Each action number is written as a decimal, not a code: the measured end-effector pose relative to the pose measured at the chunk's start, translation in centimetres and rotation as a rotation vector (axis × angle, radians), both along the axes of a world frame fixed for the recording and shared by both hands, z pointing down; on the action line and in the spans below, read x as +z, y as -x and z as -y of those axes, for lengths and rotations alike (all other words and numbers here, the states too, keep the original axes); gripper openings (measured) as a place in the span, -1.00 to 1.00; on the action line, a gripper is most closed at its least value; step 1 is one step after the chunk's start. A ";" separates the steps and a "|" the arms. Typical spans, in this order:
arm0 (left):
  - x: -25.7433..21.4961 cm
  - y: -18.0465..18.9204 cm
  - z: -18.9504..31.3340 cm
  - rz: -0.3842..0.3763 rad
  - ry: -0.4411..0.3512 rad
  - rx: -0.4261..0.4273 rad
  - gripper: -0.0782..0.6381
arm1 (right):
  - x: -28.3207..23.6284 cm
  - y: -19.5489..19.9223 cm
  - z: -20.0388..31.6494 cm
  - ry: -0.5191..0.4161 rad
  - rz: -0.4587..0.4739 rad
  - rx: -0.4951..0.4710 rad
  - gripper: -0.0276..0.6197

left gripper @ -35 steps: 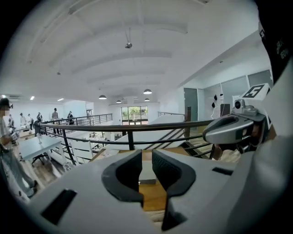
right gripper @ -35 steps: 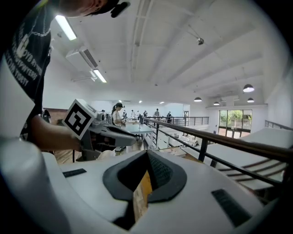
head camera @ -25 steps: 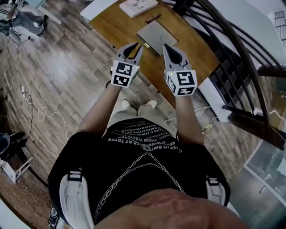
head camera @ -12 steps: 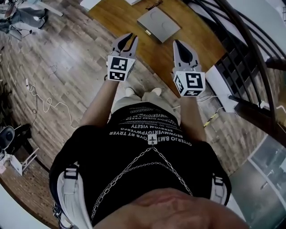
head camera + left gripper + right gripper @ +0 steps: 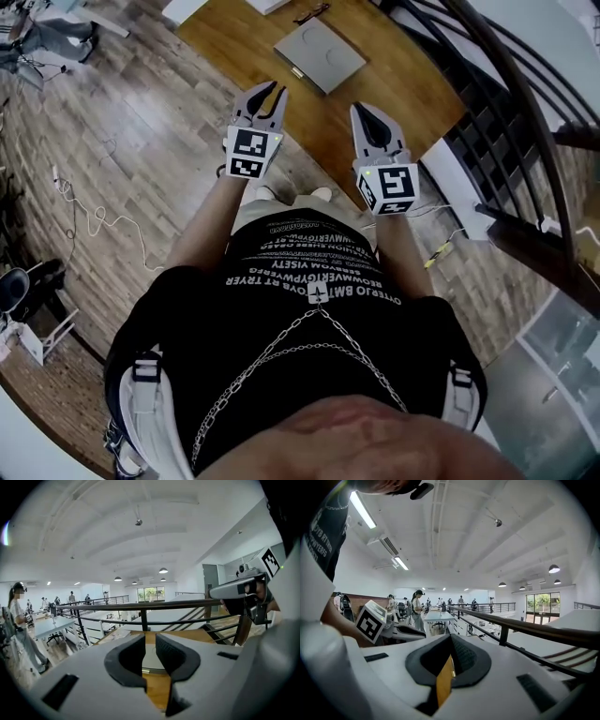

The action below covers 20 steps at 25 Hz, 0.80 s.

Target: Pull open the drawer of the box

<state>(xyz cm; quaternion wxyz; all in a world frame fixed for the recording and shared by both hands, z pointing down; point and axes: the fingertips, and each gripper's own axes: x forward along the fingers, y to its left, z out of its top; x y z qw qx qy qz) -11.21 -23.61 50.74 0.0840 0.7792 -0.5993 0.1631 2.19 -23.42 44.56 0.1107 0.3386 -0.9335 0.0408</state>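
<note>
Lying on wooden table (image 5: 403, 75), grey box (image 5: 320, 54), plank floor (image 5: 141, 122), black railing (image 5: 497, 94) beside

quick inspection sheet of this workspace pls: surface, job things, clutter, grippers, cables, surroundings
surface: wooden table, mostly bare, ahead of the person.
job's things: flat grey box lying on the table; no drawer seen pulled out.
clutter: white item and small dark object at the table's far end, too small to identify.
grippers: left hand-held gripper jaws apart, empty; right hand-held gripper jaws together, empty; both short of the box.
cables: loose white cable on the wood floor at left; yellow-tipped cable on the floor at right.
surroundings: dark railing at right; people at desks far off.
</note>
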 end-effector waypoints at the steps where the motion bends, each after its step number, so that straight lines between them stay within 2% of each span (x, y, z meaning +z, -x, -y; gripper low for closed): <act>1: 0.1 -0.2 0.3 0.005 0.002 -0.002 -0.64 | 0.1 -0.2 0.4 0.001 -0.001 -0.009 -0.92; 7: 1.7 -2.1 1.6 0.001 0.033 -0.028 -0.64 | 0.2 -1.5 2.1 -0.005 0.012 -0.049 -0.92; 11: 3.5 -2.7 1.8 0.007 0.072 -0.035 -0.64 | 0.3 -2.1 3.2 0.025 0.054 -0.050 -0.92; 17: 7.4 -2.3 3.1 0.018 0.154 -0.002 -0.64 | 0.7 -0.9 4.4 0.042 0.065 -0.051 -0.92; 20: 9.6 -1.5 4.4 0.029 0.203 0.029 -0.64 | 1.1 0.1 5.3 0.055 0.058 -0.019 -0.92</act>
